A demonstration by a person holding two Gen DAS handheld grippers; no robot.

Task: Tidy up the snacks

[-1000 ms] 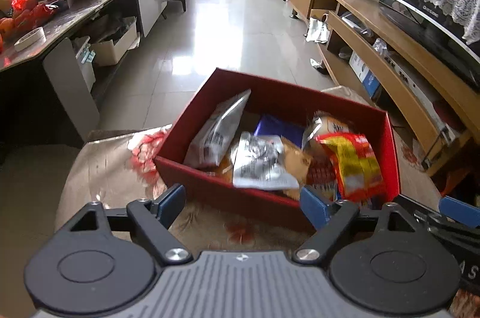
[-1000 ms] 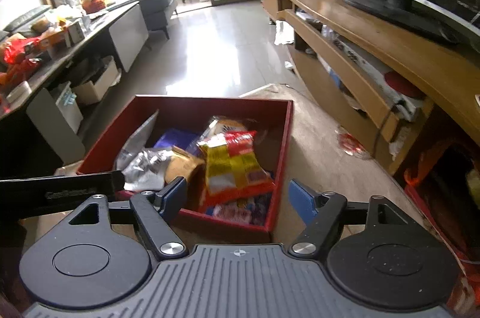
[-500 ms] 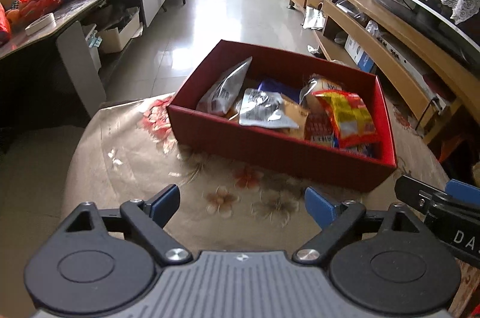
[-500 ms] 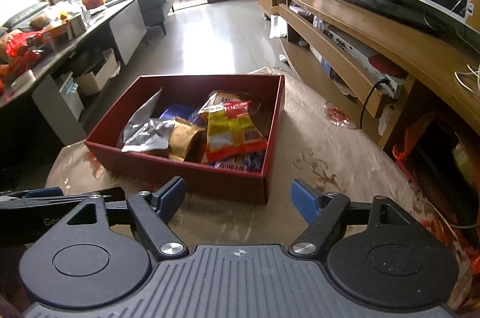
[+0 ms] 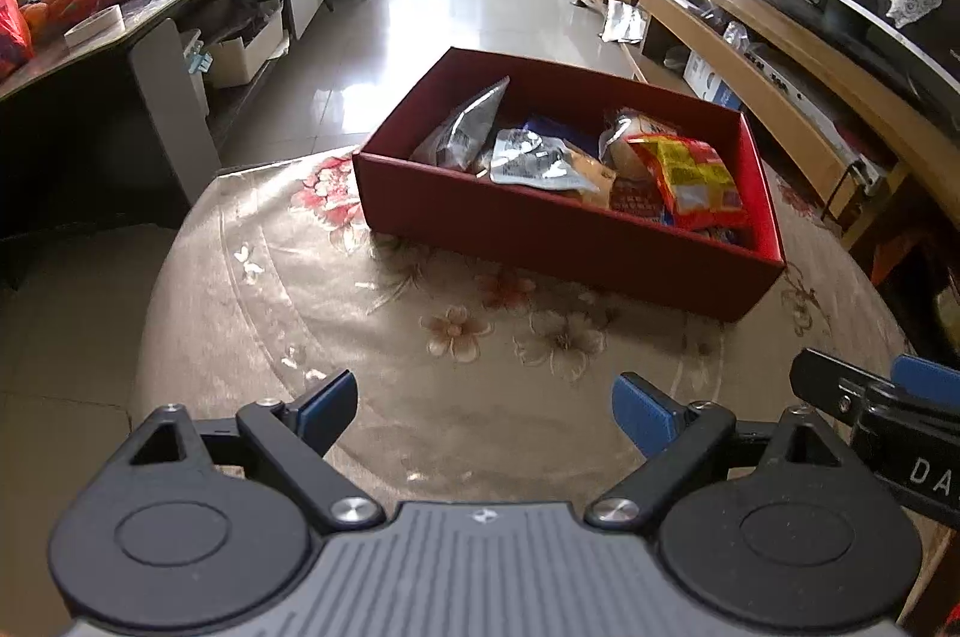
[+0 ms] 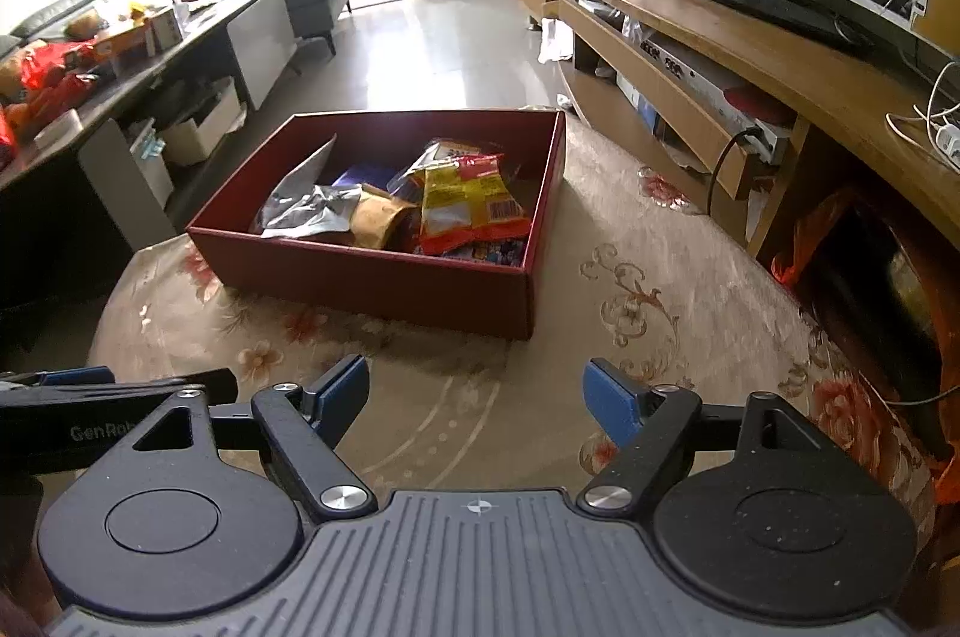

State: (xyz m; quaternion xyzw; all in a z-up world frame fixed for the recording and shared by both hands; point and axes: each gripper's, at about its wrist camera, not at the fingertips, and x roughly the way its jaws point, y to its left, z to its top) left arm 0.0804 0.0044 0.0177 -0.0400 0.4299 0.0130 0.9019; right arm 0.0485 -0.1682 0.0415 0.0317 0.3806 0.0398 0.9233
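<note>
Both grippers over the table, box ahead. The left gripper (image 5: 483,412) stands released with nothing between its fingers; its last widening is too slight to count as motion. The right gripper (image 6: 477,394) is likewise released and empty. Each hovers above bare tablecloth (image 5: 288,277), side by side, the right one's finger showing at the right edge of the left view.

The red box (image 5: 558,241) sits on the cloth ahead of both tools, well apart from the fingertips: ahead and slightly right of the left gripper, ahead and slightly left of the right. Inside lie the snacks, loosely piled: a silver packet (image 5: 465,129) leaning on the far-left wall, a second silver packet (image 5: 531,160) over a tan pouch (image 6: 375,217), and a red-and-yellow bag (image 5: 690,181) toward the right end, with others partly hidden beneath.

Progress, as judged: no snack is seen on the cloth outside the box, so gathering appears complete. Tidying the pile inside may remain, if required.
</note>
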